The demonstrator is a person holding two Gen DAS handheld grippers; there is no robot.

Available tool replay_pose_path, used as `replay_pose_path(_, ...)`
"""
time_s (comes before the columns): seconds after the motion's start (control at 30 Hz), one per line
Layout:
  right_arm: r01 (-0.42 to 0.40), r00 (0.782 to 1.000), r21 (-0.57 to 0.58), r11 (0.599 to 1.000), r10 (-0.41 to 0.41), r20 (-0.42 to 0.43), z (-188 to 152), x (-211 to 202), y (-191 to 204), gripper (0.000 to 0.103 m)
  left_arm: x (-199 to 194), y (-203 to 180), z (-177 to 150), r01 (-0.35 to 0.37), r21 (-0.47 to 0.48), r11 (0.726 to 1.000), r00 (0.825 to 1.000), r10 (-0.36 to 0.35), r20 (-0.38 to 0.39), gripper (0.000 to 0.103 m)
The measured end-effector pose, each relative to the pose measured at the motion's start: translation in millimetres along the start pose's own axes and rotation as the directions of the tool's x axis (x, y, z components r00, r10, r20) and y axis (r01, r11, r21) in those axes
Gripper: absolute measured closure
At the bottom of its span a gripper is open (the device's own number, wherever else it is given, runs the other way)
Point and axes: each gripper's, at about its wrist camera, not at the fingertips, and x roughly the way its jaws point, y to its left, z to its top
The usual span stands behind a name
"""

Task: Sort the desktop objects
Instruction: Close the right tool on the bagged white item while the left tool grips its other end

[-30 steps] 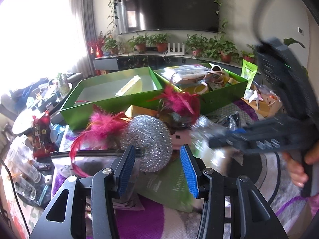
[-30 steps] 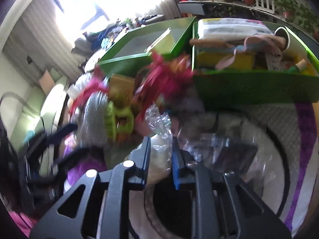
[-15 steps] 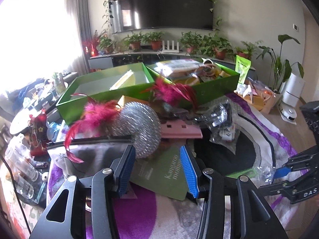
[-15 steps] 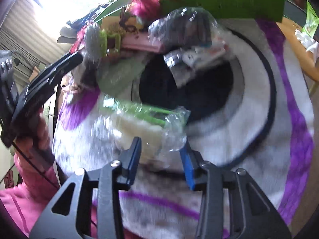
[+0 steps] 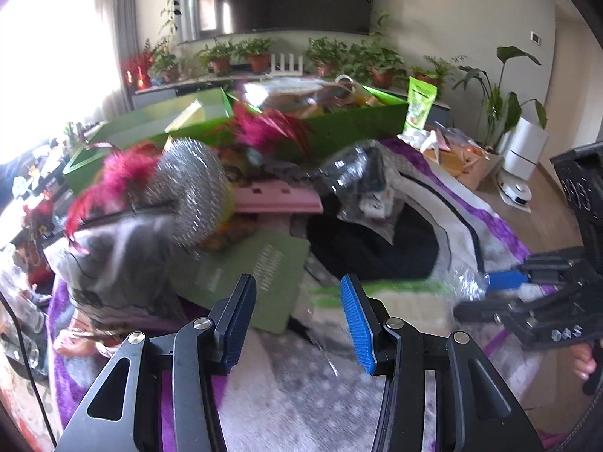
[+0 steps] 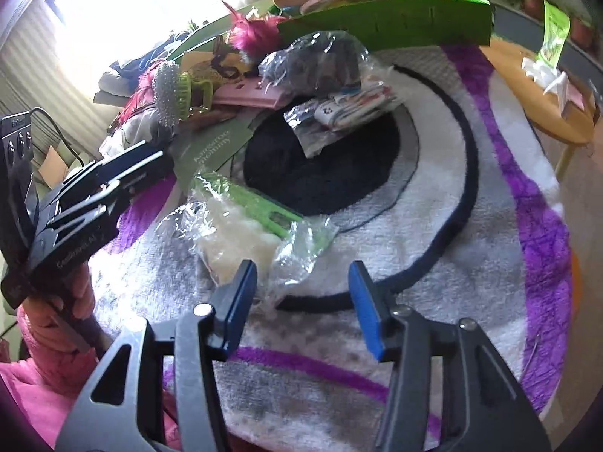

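The clear plastic packet [image 6: 241, 226] with the cream filling and green card lies on the rug-covered surface [image 6: 433, 233] just ahead of the right hand-held gripper [image 6: 301, 301], its long axis slanting away up-left from the jaws. Those jaws have just been opening; they stand apart, only crinkled film near the left pad, nothing pinched. The left hand-held gripper [image 5: 299, 320] hangs apart and empty, close beside the packet. The right looks nearer for any re-grasp.
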Motion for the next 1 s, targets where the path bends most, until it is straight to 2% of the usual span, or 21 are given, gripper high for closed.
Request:
replay_pose_path(0.1,0.091,0.996,-0.014,0.996,-0.091,0.006,-2.1,1.1,-4.1,0.055,3.8,-1.4,-5.4,0.012,-0.001,1.0,1.0,-0.012,-0.025,0.056)
replay_pose_path(0.13,0.089,0.996,-0.007,0.996,-0.089,0.006,-4.6,-2.0,-8.5,0.055,4.9,-1.9,-6.9,0.019,-0.003,1.0,0.999,-0.019,-0.033,0.056)
replay_pose_path(0.27,0.057,0.998,0.033,0.998,-0.057,0.018,-4.6,-6.4,-16.4,0.055,5.9,-5.1,-11.8,0.04,-0.005,0.999,0.998,-0.04,-0.051,0.056)
replay_pose_path(0.53,-0.026,0.999,0.065,0.998,0.024,0.03,-5.2,-2.8,-3.0,0.054,6.2,-12.4,-17.0,0.053,-0.002,0.999,0.996,-0.053,-0.066,0.056)
replay_pose_path(0.77,-0.023,0.999,0.059,0.998,0.021,0.04,-10.2,-14.2,3.8,0.052,6.6,-15.5,-17.7,0.056,0.006,0.998,0.996,-0.055,-0.069,0.056)
replay_pose_path(1.0,-0.059,0.998,0.035,0.998,0.058,0.019,-12.6,-10.7,15.3,0.051,11.0,-23.4,-17.9,0.077,0.012,0.997,0.993,-0.075,-0.087,0.055)
